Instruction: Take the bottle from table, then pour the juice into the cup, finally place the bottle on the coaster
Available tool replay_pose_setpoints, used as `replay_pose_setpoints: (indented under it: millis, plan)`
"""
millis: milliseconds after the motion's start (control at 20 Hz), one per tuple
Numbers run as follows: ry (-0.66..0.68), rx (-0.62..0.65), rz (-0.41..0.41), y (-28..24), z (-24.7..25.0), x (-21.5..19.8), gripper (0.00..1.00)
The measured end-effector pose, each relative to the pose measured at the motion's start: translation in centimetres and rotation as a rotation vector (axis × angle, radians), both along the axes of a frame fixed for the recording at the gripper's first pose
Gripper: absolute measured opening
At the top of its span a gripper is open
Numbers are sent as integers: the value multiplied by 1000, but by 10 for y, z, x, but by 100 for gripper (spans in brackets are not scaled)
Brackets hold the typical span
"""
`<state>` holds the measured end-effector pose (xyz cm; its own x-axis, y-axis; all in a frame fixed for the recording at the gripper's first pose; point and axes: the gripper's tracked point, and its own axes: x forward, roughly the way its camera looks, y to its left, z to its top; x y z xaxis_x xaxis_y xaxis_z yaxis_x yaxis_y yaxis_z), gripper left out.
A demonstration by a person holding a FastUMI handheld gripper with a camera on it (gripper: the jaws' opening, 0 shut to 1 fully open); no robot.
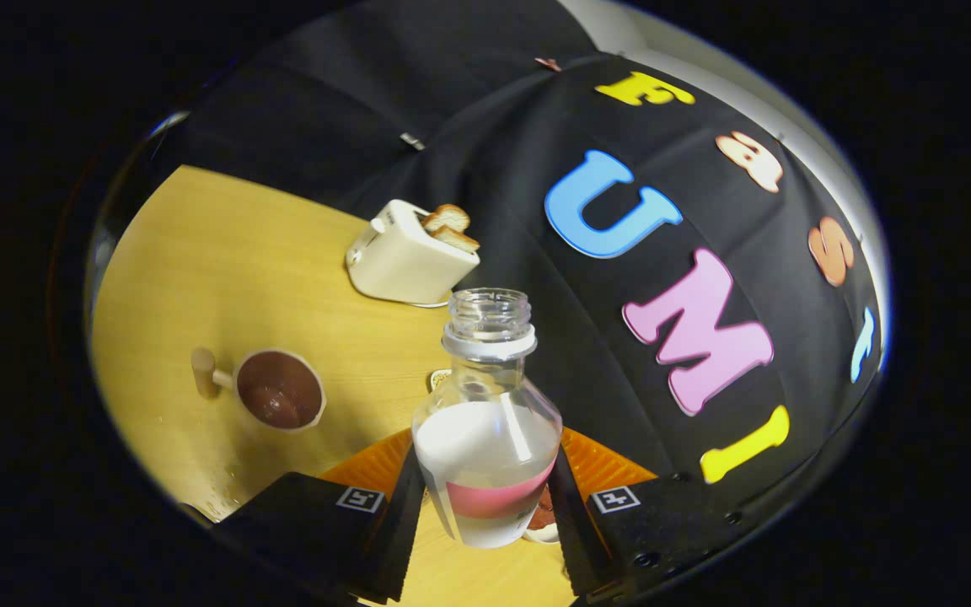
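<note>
A clear plastic bottle (487, 421) with no cap, a pink label band and white liquid filling its lower part stands between my fingers. My gripper (485, 506) is shut on the bottle, both fingers pressing its sides at the label. The whole view is tilted, so the bottle is held up off the wooden table (224, 270). A cup (279, 389) with a wooden handle sits on the table to the left of the bottle, its inside dark brown. A small round piece that may be the coaster (543, 521) peeks out behind the bottle's base, mostly hidden.
A cream toaster (405, 257) with two slices of toast in it stands on the table beyond the bottle, near the black cloth wall. A small round object (438, 379) lies just behind the bottle's shoulder.
</note>
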<state>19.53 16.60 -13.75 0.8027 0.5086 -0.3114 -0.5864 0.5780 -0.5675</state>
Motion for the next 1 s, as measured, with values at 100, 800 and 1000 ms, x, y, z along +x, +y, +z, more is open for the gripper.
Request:
replay_pose_setpoints:
  millis: [100,800,1000]
  plan:
    - [97,135,-75,-9,5,8,74]
    - [244,735,-204,-4,-36,72,73]
    - [285,702,-245,-6,-75,78,73]
